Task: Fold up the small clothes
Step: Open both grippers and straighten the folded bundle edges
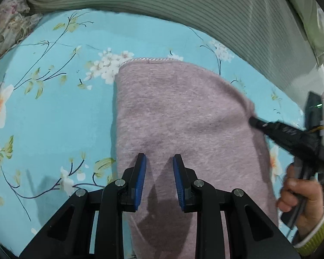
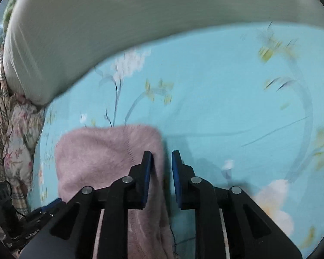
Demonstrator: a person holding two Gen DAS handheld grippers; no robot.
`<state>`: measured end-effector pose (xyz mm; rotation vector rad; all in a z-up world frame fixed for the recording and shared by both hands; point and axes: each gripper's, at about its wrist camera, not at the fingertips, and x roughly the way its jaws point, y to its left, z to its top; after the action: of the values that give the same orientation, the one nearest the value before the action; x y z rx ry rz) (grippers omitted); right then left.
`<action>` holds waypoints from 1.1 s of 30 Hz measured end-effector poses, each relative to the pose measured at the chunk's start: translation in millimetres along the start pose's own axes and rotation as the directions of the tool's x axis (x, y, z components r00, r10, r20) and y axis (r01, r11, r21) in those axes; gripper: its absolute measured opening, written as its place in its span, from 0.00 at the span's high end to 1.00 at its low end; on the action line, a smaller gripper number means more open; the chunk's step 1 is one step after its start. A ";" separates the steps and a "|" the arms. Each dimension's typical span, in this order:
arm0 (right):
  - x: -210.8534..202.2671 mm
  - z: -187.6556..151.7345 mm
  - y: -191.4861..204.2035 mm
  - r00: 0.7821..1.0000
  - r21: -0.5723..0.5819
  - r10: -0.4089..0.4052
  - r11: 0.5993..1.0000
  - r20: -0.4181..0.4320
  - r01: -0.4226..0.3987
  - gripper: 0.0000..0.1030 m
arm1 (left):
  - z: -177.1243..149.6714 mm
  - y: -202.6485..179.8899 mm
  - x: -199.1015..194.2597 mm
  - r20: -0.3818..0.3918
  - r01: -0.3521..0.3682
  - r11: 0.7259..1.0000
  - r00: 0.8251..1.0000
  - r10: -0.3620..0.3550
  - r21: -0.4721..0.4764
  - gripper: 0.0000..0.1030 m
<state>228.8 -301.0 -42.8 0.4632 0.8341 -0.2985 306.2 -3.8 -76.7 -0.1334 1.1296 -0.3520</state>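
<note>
Blue floral bedsheet (image 1: 54, 116) covers the bed, with a flowered pillow (image 1: 6, 28) at the far left and a ribbed grey-green quilt (image 1: 183, 10) along the back. On the sheet lies the pink fuzzy garment (image 1: 179, 118), folded into a long strip with a stitched hem at its far end. Left tool (image 1: 159, 161) hovers over the near part of the garment, its blue-padded jaws apart with nothing between them. At the garment's right edge the right tool (image 2: 161, 154), held in a hand (image 1: 302, 198), has its jaws apart too; in its own blurred view the cloth's edge lies beside the left finger (image 2: 146, 168).
</note>
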 end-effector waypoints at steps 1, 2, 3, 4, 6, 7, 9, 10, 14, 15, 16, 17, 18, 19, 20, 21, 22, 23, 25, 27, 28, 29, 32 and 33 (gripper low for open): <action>-10.6 1.1 2.9 1.000 -0.006 0.009 1.000 0.027 -0.009 0.80 | 0.2 0.4 -0.6 0.001 0.001 1.000 1.000 -0.001 0.000 0.75; -25.1 -0.8 7.9 0.997 -0.011 0.054 0.998 0.057 -0.054 0.80 | 0.4 1.2 -1.6 0.002 0.004 1.000 1.000 -0.004 -0.001 0.74; -29.9 -3.7 13.1 0.994 -0.023 0.095 0.995 0.053 -0.094 0.80 | 0.0 2.9 -2.4 0.004 0.009 1.000 1.000 -0.009 -0.003 0.74; -28.6 -6.6 21.3 0.991 -0.048 0.136 0.990 0.017 -0.135 0.80 | -0.6 4.3 -2.5 0.006 0.013 1.000 1.000 -0.013 -0.007 0.74; -17.1 -13.9 29.5 0.987 -0.087 0.148 0.984 -0.060 -0.153 0.80 | -2.0 6.4 -2.0 0.010 0.020 1.000 1.000 -0.019 -0.023 0.74; -8.4 -18.7 31.1 0.987 -0.103 0.131 0.985 -0.094 -0.141 0.80 | -2.2 6.2 -1.5 0.009 0.018 1.000 1.000 -0.018 -0.026 0.74; 16.3 -29.1 24.7 0.986 -0.118 0.042 0.991 -0.162 -0.062 0.81 | -2.2 3.3 -1.4 0.009 0.004 1.000 1.000 -0.004 -0.015 0.74; 26.1 -32.4 16.4 0.983 -0.100 0.034 0.994 -0.180 -0.052 0.82 | -1.7 1.7 -1.1 0.008 -0.003 1.000 1.000 0.003 -0.005 0.74; 16.9 -30.1 -4.1 0.985 -0.015 0.087 0.996 -0.149 -0.090 0.81 | -3.1 -5.7 0.2 -0.004 -0.020 0.999 1.000 0.020 0.036 0.73; 8.1 -28.5 -3.1 0.985 -0.016 0.097 0.995 -0.143 -0.100 0.80 | -4.6 -7.4 -3.3 -0.007 -0.024 0.999 1.000 0.024 0.039 0.73; -2.1 -27.5 -0.7 0.986 -0.033 0.101 0.994 -0.134 -0.106 0.80 | -6.4 -7.8 -6.6 -0.005 -0.027 0.999 1.000 0.027 0.039 0.73; -11.4 -27.8 1.5 0.986 -0.050 0.106 0.992 -0.126 -0.113 0.80 | -9.6 -8.4 -11.6 -0.003 -0.026 0.999 1.000 0.026 0.035 0.73; -25.4 -29.0 3.9 0.986 -0.069 0.120 0.989 -0.116 -0.128 0.80 | -15.1 -9.1 -17.5 -0.004 -0.017 0.999 1.000 0.018 0.031 0.73; -37.6 -32.0 4.8 0.985 -0.082 0.134 0.986 -0.110 -0.143 0.80 | -20.2 -10.2 -22.2 -0.005 -0.008 1.000 1.000 0.008 0.030 0.73; -45.3 -35.4 6.9 0.984 -0.094 0.143 0.984 -0.109 -0.154 0.80 | -26.5 -11.7 -27.5 -0.004 0.002 0.999 1.000 -0.001 0.033 0.73; -56.7 -40.3 10.1 0.982 -0.115 0.152 0.980 -0.110 -0.165 0.79 | -35.1 -13.6 -33.8 0.000 0.009 0.999 1.000 -0.009 0.037 0.73; -66.2 -47.2 14.5 0.980 -0.140 0.164 0.974 -0.114 -0.179 0.79 | -45.5 -15.6 -41.2 0.004 0.023 0.999 1.000 -0.024 0.042 0.73; -71.5 -54.6 18.0 0.978 -0.163 0.170 0.968 -0.122 -0.189 0.77 | -54.1 -17.1 -47.1 0.006 0.039 0.998 0.999 -0.040 0.046 0.73; -86.6 -74.0 24.2 0.975 -0.224 0.169 0.954 -0.145 -0.199 0.71 | -78.1 -20.5 -59.7 0.002 0.069 0.996 0.998 -0.070 0.058 0.73; -91.1 -90.0 23.2 0.973 -0.253 0.163 0.947 -0.163 -0.200 0.69 | -101.4 -21.9 -67.4 -0.015 0.082 0.994 0.997 -0.082 0.071 0.73; -93.8 -97.3 21.1 0.972 -0.257 0.155 0.946 -0.175 -0.198 0.69 | -110.1 -22.1 -69.5 -0.024 0.083 0.994 0.996 -0.081 0.076 0.73; -95.9 -105.3 17.0 0.971 -0.257 0.147 0.947 -0.188 -0.193 0.69 | -121.4 -21.4 -72.2 -0.033 0.078 0.994 0.997 -0.076 0.082 0.73; -103.4 -122.9 0.4 0.971 -0.237 0.126 0.956 -0.205 -0.174 0.69 | -144.4 -16.0 -79.0 -0.050 0.077 0.994 0.996 -0.074 0.073 0.73; -105.7 -128.1 -4.7 0.970 -0.230 0.119 0.959 -0.210 -0.168 0.69 | -149.7 -13.6 -80.3 -0.054 0.079 0.995 0.996 -0.076 0.065 0.73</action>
<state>77.4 -232.7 -37.7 0.3203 1.0078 -0.0119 138.0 21.6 -67.6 -0.1094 1.1643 -0.4642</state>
